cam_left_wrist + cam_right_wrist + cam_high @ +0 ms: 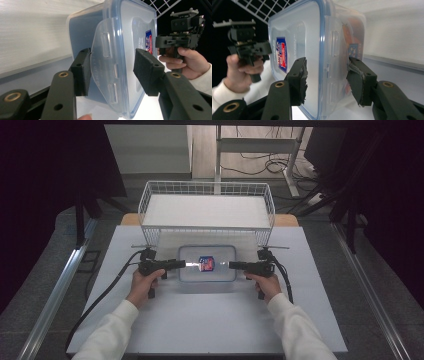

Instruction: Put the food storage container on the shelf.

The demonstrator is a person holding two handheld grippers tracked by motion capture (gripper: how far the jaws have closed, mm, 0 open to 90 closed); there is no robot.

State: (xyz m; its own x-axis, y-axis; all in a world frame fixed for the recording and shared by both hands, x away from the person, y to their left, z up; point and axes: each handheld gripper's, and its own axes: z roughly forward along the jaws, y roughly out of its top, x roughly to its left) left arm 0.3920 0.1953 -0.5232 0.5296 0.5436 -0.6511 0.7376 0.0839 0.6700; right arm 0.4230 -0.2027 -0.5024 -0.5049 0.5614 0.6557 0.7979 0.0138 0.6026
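- The clear plastic container [207,263] with a blue-rimmed lid lies flat on the white desk [200,320], in the middle, just in front of the wire basket [207,205].
- The left claw [183,264] is at the left end of the container. In the left gripper view its pads stand on both sides of the lid's side latch [106,67]. One pad touches the latch flap; the other has a little gap. I judge that this claw is closed narrowly on the latch.
- The right claw [232,265] is at the opposite end. In the right gripper view the container's edge and its latch [333,57] sit between the two pads [300,80]. They look close against it, so it seems to hold that end.
- Done so far, as I judge: both claws have reached the two ends of the container and taken them.
- The lid is on and the latches look folded down.
- The container rests on the desk, not yet lifted, and the basket is without any thing inside.
- What is left is probably to lift the container with both claws together, or to open its latches; the pictures do not decide which.
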